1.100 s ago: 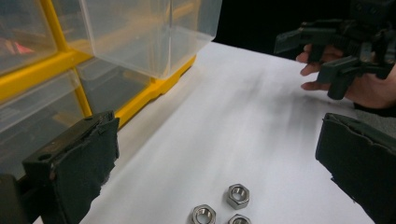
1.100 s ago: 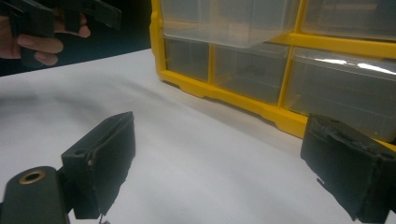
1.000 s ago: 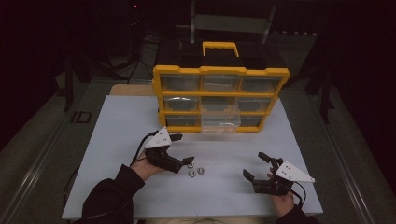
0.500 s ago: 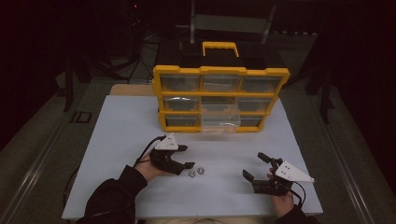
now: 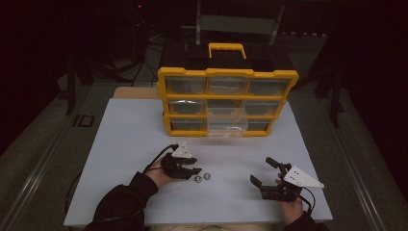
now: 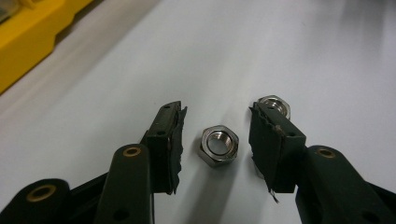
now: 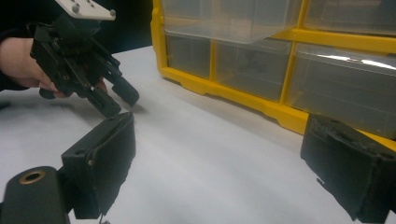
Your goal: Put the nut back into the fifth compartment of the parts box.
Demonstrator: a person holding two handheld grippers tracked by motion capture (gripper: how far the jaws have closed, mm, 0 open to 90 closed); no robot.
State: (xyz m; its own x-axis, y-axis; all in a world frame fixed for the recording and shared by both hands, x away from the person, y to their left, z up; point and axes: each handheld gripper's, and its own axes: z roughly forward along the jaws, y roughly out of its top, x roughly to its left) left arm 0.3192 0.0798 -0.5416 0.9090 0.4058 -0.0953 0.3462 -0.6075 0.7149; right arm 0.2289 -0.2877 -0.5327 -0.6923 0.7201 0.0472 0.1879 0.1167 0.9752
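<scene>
Two steel hex nuts lie side by side on the white table top (image 5: 130, 139). In the left gripper view the nearer nut (image 6: 218, 145) lies flat between my left gripper's (image 6: 217, 135) jaws. The jaws have just been closing, and a small gap shows on each side of the nut. The second nut (image 6: 275, 105) peeks out behind the right-hand jaw. From above, the left gripper (image 5: 196, 172) points down at the nuts (image 5: 197, 179). My right gripper (image 5: 262, 171) rests near the front right with its jaws wide open and nothing between them (image 7: 219, 163).
A yellow drawer organiser (image 5: 226, 101) with clear drawers stands at the back of the table. One lower middle drawer (image 5: 226, 126) is pulled out. In the right gripper view the left gripper (image 7: 116, 100) is at the upper left and the organiser (image 7: 280, 56) is close ahead.
The left gripper has sunk to the table over the nuts and its jaws have narrowed around one nut. The right gripper has stayed where it was.
</scene>
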